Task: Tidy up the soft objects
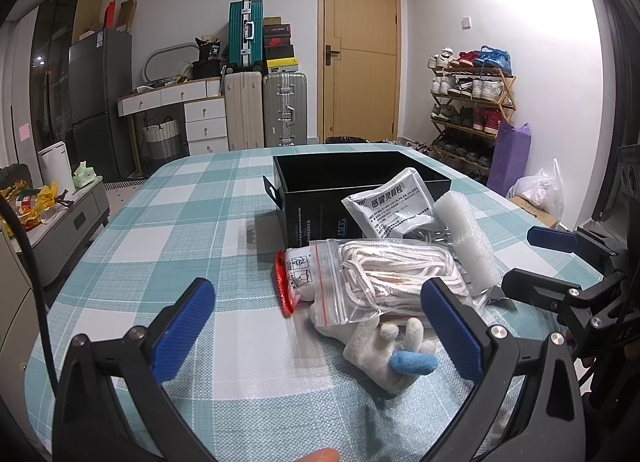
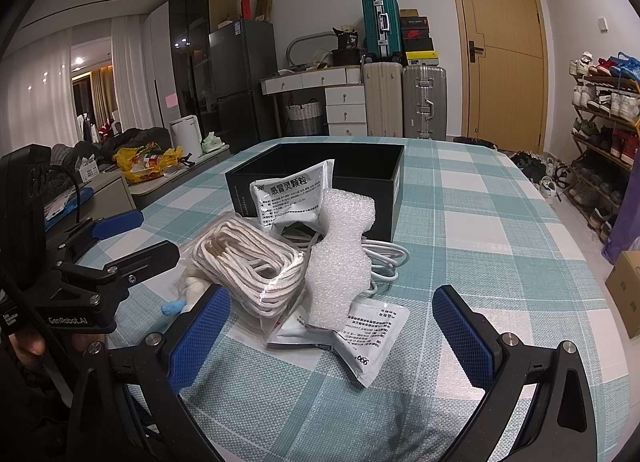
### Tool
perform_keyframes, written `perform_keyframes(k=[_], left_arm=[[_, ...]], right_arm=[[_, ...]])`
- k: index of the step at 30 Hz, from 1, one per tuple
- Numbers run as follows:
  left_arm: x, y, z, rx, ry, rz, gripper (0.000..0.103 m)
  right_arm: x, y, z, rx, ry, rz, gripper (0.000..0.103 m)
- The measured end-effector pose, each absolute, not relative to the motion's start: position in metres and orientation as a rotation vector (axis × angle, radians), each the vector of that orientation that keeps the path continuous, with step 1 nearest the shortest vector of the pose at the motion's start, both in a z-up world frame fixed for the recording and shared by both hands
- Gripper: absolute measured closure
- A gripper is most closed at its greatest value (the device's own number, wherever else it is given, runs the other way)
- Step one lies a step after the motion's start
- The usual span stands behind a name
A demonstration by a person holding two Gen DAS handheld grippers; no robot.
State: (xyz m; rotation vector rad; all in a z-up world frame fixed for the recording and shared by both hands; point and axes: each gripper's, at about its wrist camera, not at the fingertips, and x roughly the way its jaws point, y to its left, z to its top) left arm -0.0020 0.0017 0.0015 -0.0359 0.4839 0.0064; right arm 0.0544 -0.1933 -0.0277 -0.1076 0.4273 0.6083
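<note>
Sachet (image 2: 289, 198) printed "感冒灵颗粒", left tool (image 2: 132, 238) marked "GenRobot.AI"

My pads (image 1: 188, 326) are blue; the tablecloth (image 2: 480, 222) is teal-white check; at twelve o'clock, a black box (image 2: 320, 166), white rope (image 2: 248, 258).

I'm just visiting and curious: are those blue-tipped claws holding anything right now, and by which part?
Nothing is held. The left gripper and right gripper are both open, with only the pile, such as the bagged rope, lying between them on the table.
</note>
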Motion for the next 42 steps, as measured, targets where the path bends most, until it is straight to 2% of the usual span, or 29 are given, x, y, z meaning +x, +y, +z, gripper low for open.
perform_keyframes(k=[20,28,32,37,42], left_arm=[[0.003,0.003,0.006,-0.032,0.519,-0.017,0.0],[0.012,0.007,0.012,-0.06,0.512,0.003,0.0],[0.015,0.007,0.015,-0.058,0.501,-0.003,0.0],[0.019,0.003,0.016,-0.04,0.506,-0.025,0.0],[0.02,0.004,0.014,-0.053,0.51,-0.049,0.0]], right_arm=[[0.062,-0.197,-0.018,-0.089,0.426,0.561,0.0],[0.076,-0.19,-0.014,-0.106,0.484,0.553,0.001],[0.089,-0.187,-0.018,-0.093,0.545,0.567,0.019],[0.1,-0.184,-0.024,-0.069,0.589,0.573,0.021],[0.108,-0.181,-0.029,-0.057,0.616,0.581,0.028]])
